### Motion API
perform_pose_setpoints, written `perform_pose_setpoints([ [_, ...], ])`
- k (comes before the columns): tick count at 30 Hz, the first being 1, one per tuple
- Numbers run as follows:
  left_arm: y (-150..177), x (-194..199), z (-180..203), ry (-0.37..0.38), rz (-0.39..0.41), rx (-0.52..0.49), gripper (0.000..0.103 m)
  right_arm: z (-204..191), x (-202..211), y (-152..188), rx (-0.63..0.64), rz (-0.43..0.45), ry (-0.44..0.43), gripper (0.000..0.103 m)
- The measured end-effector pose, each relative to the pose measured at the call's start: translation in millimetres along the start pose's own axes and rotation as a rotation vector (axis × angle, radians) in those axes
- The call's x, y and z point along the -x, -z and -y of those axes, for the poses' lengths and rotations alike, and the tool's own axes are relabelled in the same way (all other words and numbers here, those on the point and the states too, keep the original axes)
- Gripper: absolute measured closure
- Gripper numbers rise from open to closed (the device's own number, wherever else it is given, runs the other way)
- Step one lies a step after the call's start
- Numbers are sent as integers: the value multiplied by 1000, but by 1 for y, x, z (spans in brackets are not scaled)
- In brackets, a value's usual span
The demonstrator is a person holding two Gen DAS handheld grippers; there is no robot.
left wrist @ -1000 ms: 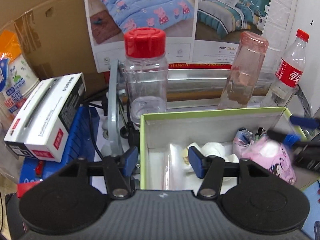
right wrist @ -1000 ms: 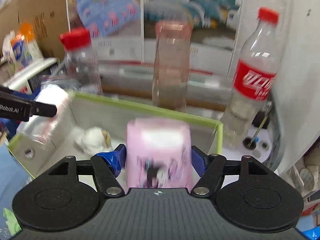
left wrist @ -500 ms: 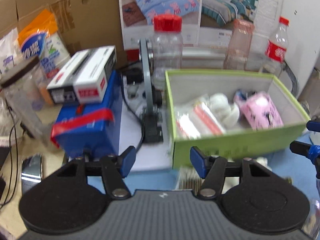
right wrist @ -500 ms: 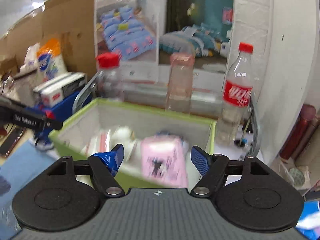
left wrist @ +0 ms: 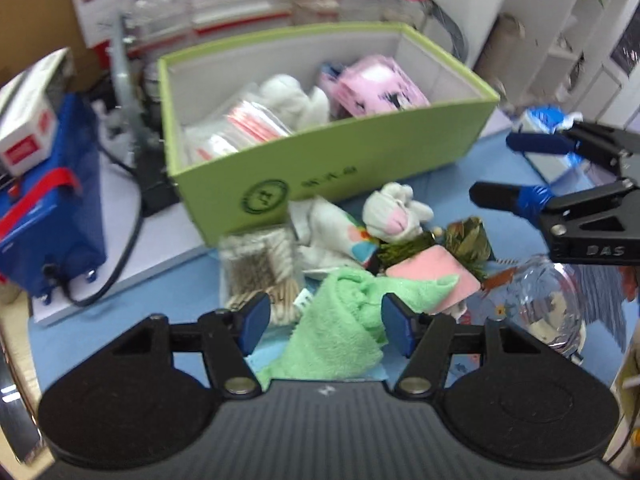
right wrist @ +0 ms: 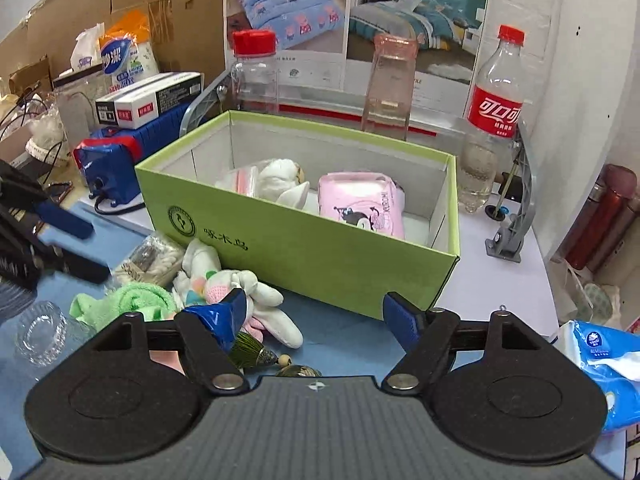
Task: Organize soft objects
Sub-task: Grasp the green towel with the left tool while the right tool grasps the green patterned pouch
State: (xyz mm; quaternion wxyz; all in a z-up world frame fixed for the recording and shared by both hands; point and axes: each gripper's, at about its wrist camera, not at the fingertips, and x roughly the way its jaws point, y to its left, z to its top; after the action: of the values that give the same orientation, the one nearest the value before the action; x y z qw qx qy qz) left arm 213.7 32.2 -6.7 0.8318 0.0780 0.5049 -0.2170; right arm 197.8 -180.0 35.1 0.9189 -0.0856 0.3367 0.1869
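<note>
A cola bottle stands at upper right, a pink tumbler at upper centre, a red-capped jar left of it. A blue case at left bears a white carton. A glass dish sits lower left.

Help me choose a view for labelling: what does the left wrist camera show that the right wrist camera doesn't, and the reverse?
Only the left wrist view shows the pink flat pad beside the pile, and the green towel lying between the open left gripper.

Only the right wrist view shows the cola bottle whole, the red flask and the blue tissue pack.

Both show the green box, the pink tissue pack inside it, and the white plush toy.
</note>
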Motion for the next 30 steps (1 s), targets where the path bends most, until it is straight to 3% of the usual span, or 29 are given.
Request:
perform_pose_setpoints([
  [3, -7, -20, 8, -46, -63, -55, 39, 2, 3, 1, -12, 6, -3, 41],
  [6, -4, -23, 2, -71, -80, -45, 36, 6, 5, 3, -22, 5, 9, 41],
  [10, 20, -5, -28, -152, -54, 44, 36, 14, 8, 8, -37, 9, 22, 41],
  [17, 73, 15, -96, -397, -77, 242, 36, 17, -1, 12, -64, -21, -7, 40],
  [23, 76, 46, -100, -372, 35, 308, 36, -17, -12, -7, 54, -75, -77, 40],
  [30, 62, 48, -75, -301, 99, 282, 36, -68, -58, -31, 287, -322, -190, 40],
])
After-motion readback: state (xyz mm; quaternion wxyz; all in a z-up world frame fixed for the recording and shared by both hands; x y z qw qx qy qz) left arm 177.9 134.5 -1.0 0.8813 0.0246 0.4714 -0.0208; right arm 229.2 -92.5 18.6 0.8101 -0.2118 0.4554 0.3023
